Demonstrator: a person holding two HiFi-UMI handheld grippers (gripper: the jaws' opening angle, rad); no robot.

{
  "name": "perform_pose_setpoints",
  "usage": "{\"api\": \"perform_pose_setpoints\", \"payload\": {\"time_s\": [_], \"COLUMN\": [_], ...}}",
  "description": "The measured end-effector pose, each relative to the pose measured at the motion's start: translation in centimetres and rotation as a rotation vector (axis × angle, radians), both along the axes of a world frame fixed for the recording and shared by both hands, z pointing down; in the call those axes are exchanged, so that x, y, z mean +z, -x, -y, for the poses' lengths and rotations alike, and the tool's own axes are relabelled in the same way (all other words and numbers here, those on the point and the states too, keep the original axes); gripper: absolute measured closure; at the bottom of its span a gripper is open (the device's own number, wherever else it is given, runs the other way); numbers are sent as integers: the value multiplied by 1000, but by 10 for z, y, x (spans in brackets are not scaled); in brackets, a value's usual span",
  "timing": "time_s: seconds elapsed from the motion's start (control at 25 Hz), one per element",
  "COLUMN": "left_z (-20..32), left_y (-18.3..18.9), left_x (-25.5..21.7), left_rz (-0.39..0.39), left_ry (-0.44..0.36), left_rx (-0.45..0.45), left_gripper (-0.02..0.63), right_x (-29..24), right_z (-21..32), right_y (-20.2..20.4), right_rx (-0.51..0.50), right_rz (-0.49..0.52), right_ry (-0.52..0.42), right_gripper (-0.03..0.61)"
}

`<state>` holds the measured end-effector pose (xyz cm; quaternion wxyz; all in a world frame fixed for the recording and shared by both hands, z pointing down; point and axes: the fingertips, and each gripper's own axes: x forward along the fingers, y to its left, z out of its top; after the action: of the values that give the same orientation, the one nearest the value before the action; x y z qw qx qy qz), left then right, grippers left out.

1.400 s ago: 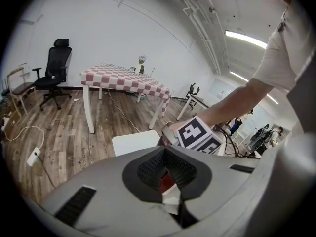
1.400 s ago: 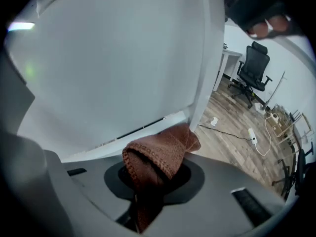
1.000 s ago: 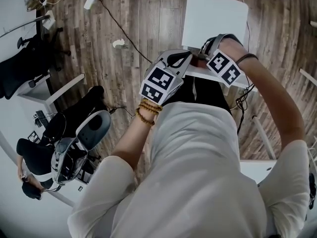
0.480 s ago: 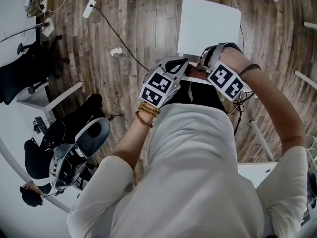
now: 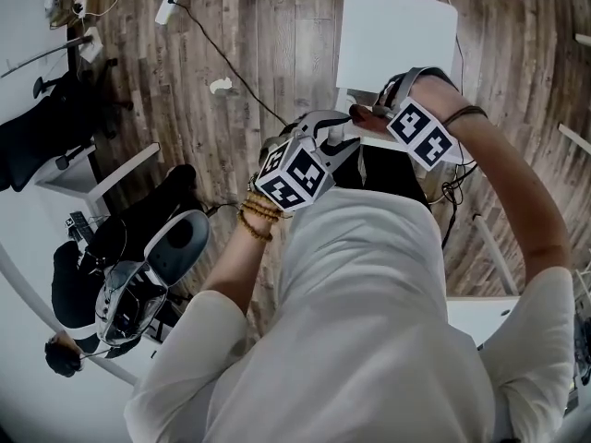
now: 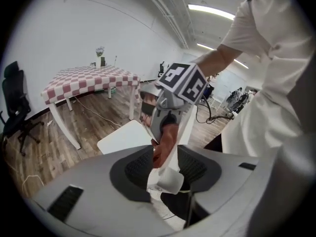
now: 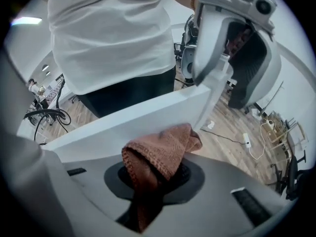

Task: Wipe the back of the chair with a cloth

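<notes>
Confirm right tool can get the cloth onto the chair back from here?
Likely yes: the right tool grips the cloth, which appears to lie against the top edge of the chair back; nothing stands between them.

The wood-plank floor point(image 5: 277, 26) carries the white chair point(image 5: 397, 35). Beside the chair lie a crumpled white scrap point(image 5: 220, 84) and a black cable point(image 5: 226, 58) running from a white power strip point(image 5: 167, 5).

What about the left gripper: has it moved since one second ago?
Yes. The left gripper drew back leftward from the white chair back and rolled; its jaws have just been opening, with the chair back's end between them.
</notes>
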<state>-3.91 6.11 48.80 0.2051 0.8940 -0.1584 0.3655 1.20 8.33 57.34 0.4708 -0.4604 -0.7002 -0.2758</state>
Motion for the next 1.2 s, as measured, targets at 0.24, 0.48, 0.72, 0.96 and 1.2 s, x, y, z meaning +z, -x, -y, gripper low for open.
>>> {"api": "perform_pose_setpoints", "payload": {"time_s": [0.24,0.48,0.72,0.96,1.2], "left_z": [-19,-20,-24,-26,-28], "left_y": [-8,-11,-8,-12,-12], "left_x": [12,24,30,40,38], "left_rz": [92,175,209,233,234], "left_ry": [-46,-103,-117,-120,-119], "left_rx": [181,289,342,360,365], "left_gripper": [437,437,436,436,436], "right_x": [32,72,106,138,119], "right_z": [0,6,5,4,3], "right_y": [-3,-8,-14,-20,-25], "right_rx": [12,46,76,110,116], "right_rz": [-61,-112,-159,-173,-165], "right_ry": [28,79,110,109,105], "right_gripper": [485,485,485,485,485]}}
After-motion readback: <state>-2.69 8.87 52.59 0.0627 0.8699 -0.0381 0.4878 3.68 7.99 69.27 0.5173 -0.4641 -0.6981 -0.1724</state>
